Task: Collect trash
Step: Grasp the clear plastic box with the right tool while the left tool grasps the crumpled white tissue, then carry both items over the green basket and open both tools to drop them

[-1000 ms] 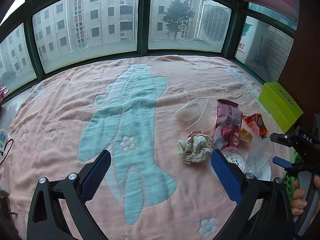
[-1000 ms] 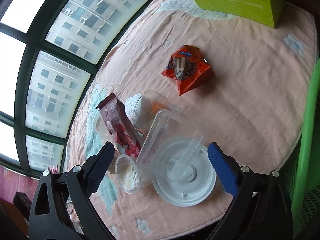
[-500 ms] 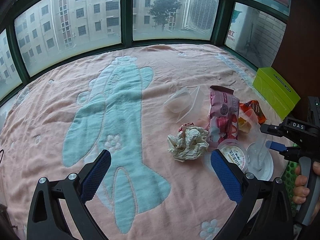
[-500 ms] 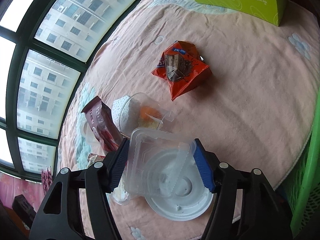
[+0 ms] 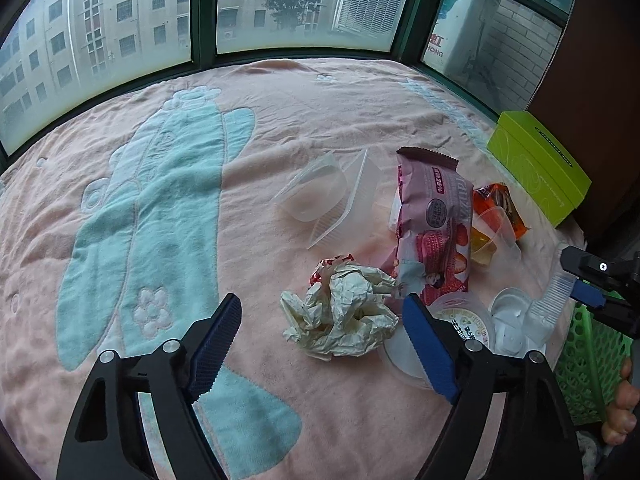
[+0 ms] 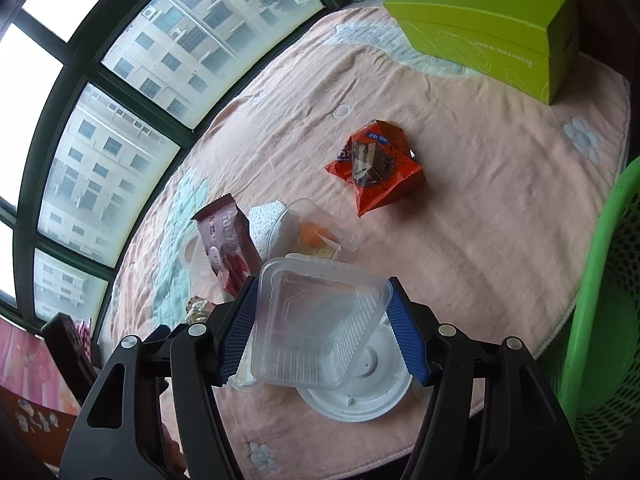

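Observation:
My right gripper [image 6: 322, 332] is shut on a clear plastic tray [image 6: 316, 320], held just above a white round lid [image 6: 360, 384]. Beyond it lie a clear cup with orange scraps [image 6: 312, 228], a pink snack wrapper [image 6: 226, 240] and an orange snack wrapper [image 6: 374, 166]. My left gripper [image 5: 320, 340] is open and empty over the pink blanket [image 5: 168, 208], with crumpled paper [image 5: 344, 312] just ahead between its fingers. The left wrist view also shows the pink wrapper [image 5: 430, 224], a clear container [image 5: 324, 200], a small labelled tub [image 5: 464, 316] and the right gripper [image 5: 588, 280] holding the tray.
A green mesh basket [image 6: 600, 320] stands beyond the blanket's right edge, also seen in the left wrist view [image 5: 588, 364]. A lime green tissue box [image 6: 488, 20] sits at the far right corner. Windows ring the far side.
My right gripper has closed on the clear tray and lifted it slightly off the white lid. My left gripper has moved closer to the crumpled paper and stays open.

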Tool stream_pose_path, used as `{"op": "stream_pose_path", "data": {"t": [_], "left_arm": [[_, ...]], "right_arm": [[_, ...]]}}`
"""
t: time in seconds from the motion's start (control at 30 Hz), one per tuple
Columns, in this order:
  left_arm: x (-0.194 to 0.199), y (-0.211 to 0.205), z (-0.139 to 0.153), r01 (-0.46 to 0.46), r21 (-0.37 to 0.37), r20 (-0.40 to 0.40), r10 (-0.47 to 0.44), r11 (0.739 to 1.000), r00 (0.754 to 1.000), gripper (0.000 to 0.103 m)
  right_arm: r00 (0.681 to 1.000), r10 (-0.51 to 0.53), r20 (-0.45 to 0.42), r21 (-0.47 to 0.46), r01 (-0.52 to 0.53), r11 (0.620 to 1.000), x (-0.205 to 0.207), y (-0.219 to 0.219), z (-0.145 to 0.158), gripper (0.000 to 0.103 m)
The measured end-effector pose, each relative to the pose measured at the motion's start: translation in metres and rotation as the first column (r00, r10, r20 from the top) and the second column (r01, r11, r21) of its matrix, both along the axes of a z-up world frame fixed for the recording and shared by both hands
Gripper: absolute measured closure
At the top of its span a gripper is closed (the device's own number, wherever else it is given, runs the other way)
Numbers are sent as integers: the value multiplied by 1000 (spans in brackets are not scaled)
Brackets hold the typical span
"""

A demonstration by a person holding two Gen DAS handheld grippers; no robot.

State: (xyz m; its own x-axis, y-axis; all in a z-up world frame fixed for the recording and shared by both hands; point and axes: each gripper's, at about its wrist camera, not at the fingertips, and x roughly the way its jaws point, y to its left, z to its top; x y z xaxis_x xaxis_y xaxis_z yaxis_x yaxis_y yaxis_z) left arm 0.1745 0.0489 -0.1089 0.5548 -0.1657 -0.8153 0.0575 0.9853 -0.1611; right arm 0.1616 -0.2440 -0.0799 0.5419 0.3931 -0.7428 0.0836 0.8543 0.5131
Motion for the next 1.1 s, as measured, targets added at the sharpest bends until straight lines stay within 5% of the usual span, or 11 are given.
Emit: {"op": "stream_pose_path", "data": {"t": [0.17, 0.63, 1.1], "left_arm": [[5, 0, -9, 30, -49, -19, -31, 998, 999, 31], [-11, 7, 2, 44, -74, 26, -42, 996, 999, 88], [-35, 14, 18, 22, -81, 60, -17, 996, 998, 92]], "right_arm": [[998, 30, 47, -63, -27, 998, -10, 8, 11, 40], [991, 56, 118, -126, -41, 991, -38, 7, 30, 40], [985, 52, 164, -151, -27, 988, -58, 1, 44, 40]]}}
